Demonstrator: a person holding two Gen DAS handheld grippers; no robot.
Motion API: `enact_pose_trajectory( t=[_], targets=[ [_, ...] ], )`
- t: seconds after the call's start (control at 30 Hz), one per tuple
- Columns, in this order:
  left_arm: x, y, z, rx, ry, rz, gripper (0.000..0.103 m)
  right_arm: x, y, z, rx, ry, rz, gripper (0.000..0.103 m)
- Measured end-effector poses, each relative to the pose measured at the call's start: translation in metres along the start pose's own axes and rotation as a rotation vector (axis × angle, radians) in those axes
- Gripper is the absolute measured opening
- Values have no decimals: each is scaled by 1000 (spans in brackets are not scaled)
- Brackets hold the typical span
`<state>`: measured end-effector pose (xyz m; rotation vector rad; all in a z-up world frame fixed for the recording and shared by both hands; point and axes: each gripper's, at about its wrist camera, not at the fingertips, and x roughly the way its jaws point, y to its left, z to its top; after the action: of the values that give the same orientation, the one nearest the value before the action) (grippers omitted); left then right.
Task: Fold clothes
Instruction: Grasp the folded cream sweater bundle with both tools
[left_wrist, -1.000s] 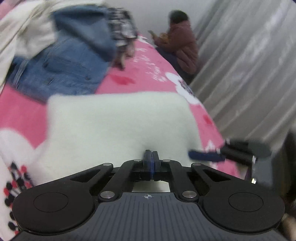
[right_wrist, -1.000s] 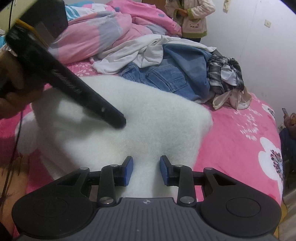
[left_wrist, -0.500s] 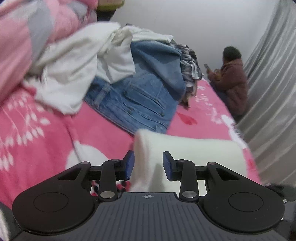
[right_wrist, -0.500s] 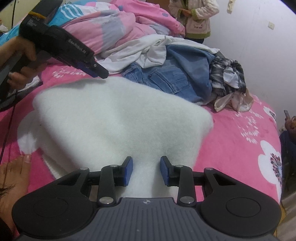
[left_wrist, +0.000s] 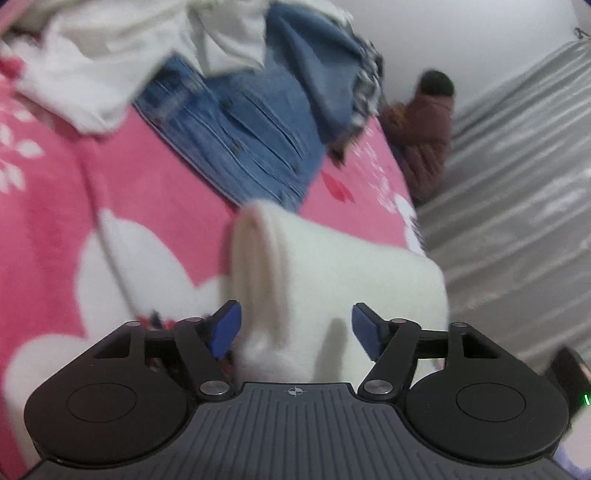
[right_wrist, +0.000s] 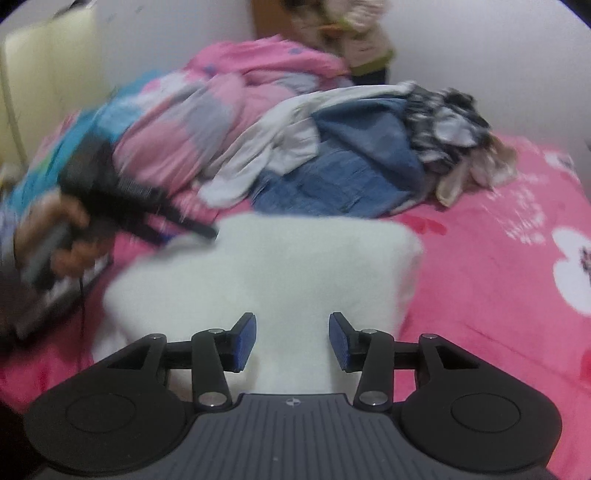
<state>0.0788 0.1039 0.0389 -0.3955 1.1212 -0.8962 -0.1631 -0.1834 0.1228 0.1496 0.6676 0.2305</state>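
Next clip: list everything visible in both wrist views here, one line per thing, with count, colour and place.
Fluffy white garment: one, white, folded on the bed in front of both tools.
Denim clothing: blue, piled behind the white garment; count unclear.
Off-white garment: one, on the pile's left side.
Plaid garment: one, black and white, right end of the pile.
Pink patterned quilt: one, bunched at the back left.
Pink floral bedspread: one, covers the bed.
Seated person in a brown jacket: one, beyond the bed.
Grey curtain: right side.
Left tool: open.
Right tool: open.
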Motion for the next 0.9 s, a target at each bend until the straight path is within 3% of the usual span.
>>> enact_pose_trajectory(
  t=[0.13, 0.3, 0.4, 0.5, 0.67, 0.9],
  targets=[
    [16, 4, -2, 37, 78, -1, 80, -2, -32, 8, 151, 1, 2, 49],
    [32, 22, 1, -55, 122, -97, 93, 12, -66, 3, 272, 40, 29, 51],
    [40, 20, 2, -19, 162, -130, 98, 27, -87, -4, 370, 75, 88, 61],
    [44, 14, 2, 30, 206, -150, 98, 39, -101, -12, 449, 108, 170, 65],
    [46, 17, 2, 3, 238, -207, 95, 62, -124, -25, 589, 178, 298, 78],
    [84, 3, 4, 27, 332, -238, 94, 87, -122, -21, 554, 217, 366, 95]
  ],
)
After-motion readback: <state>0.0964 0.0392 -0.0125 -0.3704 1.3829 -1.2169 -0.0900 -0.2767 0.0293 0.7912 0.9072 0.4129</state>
